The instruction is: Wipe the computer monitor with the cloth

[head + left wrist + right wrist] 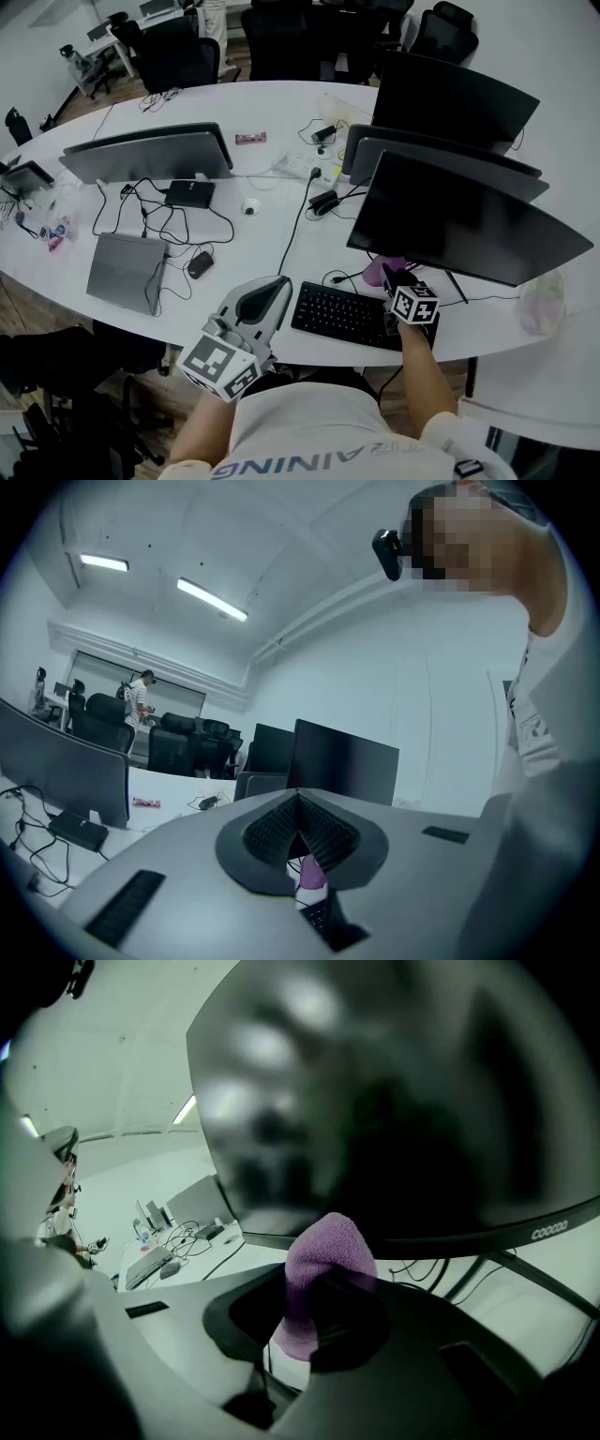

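purple cloth (323, 1269) sticks up from the right gripper (321, 1302), whose jaws squeeze it tight. it is just under the big dark monitor (469, 220), with the screen at twelve o'clock from it. the left gripper (267, 298) is pinched closed with nothing in it, at nine o'clock from the keyboard (342, 314).

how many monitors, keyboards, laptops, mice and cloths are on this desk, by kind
monitor: 4
keyboard: 1
laptop: 1
mouse: 1
cloth: 1
total: 8
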A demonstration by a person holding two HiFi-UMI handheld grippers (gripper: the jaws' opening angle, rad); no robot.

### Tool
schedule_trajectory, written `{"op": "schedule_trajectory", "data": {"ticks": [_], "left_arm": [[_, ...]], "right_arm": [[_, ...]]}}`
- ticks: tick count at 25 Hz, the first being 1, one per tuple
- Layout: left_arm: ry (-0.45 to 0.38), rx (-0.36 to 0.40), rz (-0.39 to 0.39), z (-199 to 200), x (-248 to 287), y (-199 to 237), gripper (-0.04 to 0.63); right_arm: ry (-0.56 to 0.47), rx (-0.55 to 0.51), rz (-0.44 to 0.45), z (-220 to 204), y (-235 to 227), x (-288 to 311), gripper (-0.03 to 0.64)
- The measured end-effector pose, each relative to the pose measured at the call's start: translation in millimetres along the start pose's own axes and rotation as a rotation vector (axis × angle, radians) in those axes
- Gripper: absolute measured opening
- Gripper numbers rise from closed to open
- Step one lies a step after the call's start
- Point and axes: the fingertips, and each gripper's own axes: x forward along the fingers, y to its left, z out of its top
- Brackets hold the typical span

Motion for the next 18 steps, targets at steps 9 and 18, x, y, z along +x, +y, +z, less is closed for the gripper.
{"op": "schedule_trajectory", "data": {"ticks": [9, 18], "left_arm": [[0.015, -0.01, 0.024, -8, -33, 27, 0.008], [0.009, -0.026, 0.033, -13, -51, 46, 0.008]], "right_arm": [[0.001, -0.025, 0.057, 6, 56, 33, 0.064], [0.001, -0.062, 0.117, 7, 108, 55, 0.064]]}}
